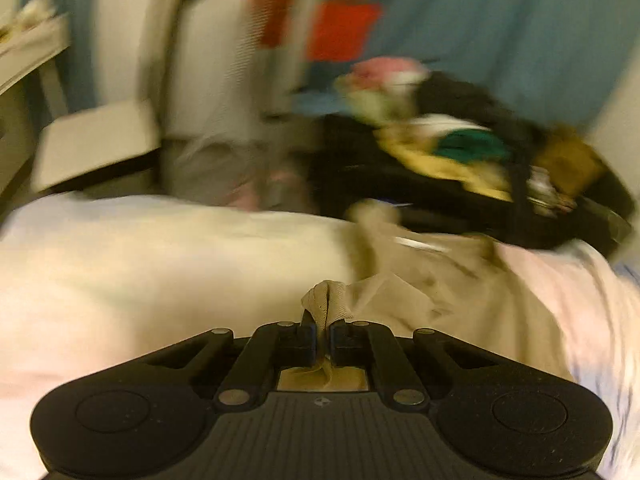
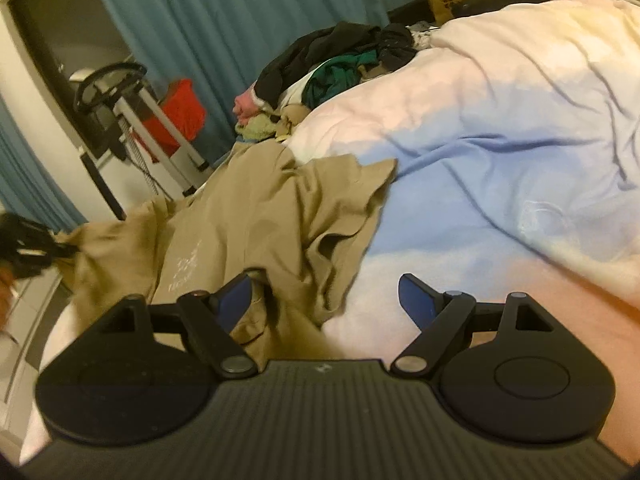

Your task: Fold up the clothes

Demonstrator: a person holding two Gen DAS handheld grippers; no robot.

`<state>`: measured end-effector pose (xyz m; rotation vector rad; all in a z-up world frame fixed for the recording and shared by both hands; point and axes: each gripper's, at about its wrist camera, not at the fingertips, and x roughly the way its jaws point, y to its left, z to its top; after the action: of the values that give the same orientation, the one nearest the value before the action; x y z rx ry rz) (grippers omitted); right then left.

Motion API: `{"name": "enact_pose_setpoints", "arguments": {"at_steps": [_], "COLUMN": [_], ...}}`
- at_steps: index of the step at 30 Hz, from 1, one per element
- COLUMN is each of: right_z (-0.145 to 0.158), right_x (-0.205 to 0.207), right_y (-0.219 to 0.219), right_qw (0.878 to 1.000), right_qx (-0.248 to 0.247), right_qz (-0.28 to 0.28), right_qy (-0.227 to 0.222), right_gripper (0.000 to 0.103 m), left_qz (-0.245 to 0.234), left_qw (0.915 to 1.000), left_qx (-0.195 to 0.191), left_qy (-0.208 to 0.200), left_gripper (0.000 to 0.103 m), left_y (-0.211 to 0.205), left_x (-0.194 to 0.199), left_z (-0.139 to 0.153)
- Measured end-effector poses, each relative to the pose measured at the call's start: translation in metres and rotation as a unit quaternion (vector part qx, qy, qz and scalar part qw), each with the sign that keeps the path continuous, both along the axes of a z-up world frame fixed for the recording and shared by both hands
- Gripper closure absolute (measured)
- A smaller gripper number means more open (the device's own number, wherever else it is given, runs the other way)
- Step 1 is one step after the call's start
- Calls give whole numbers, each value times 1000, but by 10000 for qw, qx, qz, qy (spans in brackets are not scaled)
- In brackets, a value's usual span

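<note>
Tan shirt [image 2: 256,216] on pastel pink-and-blue duvet [image 2: 500,152]; teal curtain [image 2: 240,12].

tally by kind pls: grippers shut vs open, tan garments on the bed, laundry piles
Grippers with jaws shut on cloth: 1, the left gripper, pinching the tan cotton shirt
Grippers with jaws open: 1, the right gripper, empty
Tan garments spread on the pale bedcover: 1
Mixed-colour heaps of unfolded clothes: 1
Total: 4
</note>
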<state>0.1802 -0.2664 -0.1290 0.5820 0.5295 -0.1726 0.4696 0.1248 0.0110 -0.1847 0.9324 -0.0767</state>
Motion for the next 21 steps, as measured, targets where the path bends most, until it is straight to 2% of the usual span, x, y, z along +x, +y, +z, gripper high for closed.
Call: {"name": "enact_pose_setpoints", "arguments": {"at_steps": [2,4,6,10,11,12,14,16,19,21], "right_z": [3,4,4,1,0,0,0,1,3,4], "right_x": [2,4,6,11,12,12,13,12,9,7], "right_y": [7,12,13,13,13,14,14,15,16,16], "right_qw": [9997,9991,9989,9989,9989,9989,9990,9990,9991,9992], "right_qx": [-222,-401,-455,-442,-439,-435,-419,-405,-370,-339], "right_qz": [69,123,123,129,138,143,157,181,202,211], "right_qy": [1,6,22,57,61,59,44,21,0,-16], "right_gripper": [21,21,21,21,21,21,21,21,21,21], "left_qz": [488,834,931,1108,1170,1237,1496,1749,1741,1697], "left_qw": [9982,9937,9909,9889,9894,9896,9883,9826,9750,9671], "left_qx": [355,730,925,953,832,698,136,-504,-1303,-1844], "left_qy": [28,-149,-294,-269,-235,-209,-258,-378,-461,-443], "left_gripper": [97,96,86,56,49,47,40,35,28,28], "left_y": [33,57,73,100,107,114,130,144,153,154], "left_x": [17,26,30,15,8,0,-27,-56,-91,-107], "left_z": [15,20,13,-22,-29,-35,-45,-52,-65,-78]}}
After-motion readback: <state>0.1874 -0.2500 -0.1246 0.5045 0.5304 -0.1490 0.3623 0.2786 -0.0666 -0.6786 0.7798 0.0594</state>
